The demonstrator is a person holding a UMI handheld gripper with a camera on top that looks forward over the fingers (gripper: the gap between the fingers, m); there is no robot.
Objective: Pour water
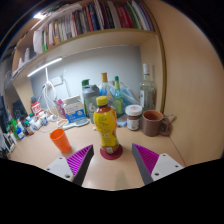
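Standing just ahead of the open fingers point(113, 163), one yellow bottle point(106, 125) rests on the surface point(40, 150), one orange cup point(62, 140) nearby.

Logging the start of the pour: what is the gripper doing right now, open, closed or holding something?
Gripper: open, holding nothing; the yellow plastic bottle with a red base stands on the wooden table just ahead, between the fingertips, untouched.

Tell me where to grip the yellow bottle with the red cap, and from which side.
Grip the yellow bottle around its mid-body, coming straight ahead from the front. It stands upright on the counter just beyond the open gripper, centred on the gap, with roughly straight sides there. The orange cup to one side and the brown mug to the other stand apart, so the approach looks free.
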